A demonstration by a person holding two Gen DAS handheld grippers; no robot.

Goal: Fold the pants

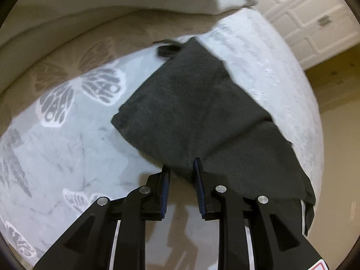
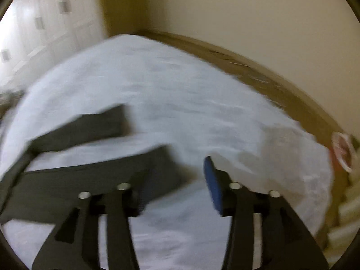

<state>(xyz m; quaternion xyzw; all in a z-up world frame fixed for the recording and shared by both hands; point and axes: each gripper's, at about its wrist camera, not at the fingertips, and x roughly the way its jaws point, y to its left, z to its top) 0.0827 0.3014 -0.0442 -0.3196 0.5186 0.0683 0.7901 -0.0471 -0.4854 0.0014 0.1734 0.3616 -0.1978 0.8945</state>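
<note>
Dark grey pants [image 1: 202,117] lie on a pale bed cover [image 1: 67,148] with butterfly prints. In the left wrist view the left gripper [image 1: 181,168] is open, its blue-padded fingertips at the near edge of the pants' wide upper part, with no cloth between them. In the blurred right wrist view the two pant legs [image 2: 90,180] stretch across the bed to the left. The right gripper [image 2: 177,175] is open wide, its left finger over the end of the nearer leg, its right blue pad [image 2: 212,184] over bare cover.
A beige blanket or pillow [image 1: 112,4] lies at the bed's far end. White panelled cupboards [image 1: 310,15] stand beyond. A wooden bed edge [image 2: 270,83] and beige wall run along the far side. A red-and-white round object [image 2: 342,150] sits at the right edge.
</note>
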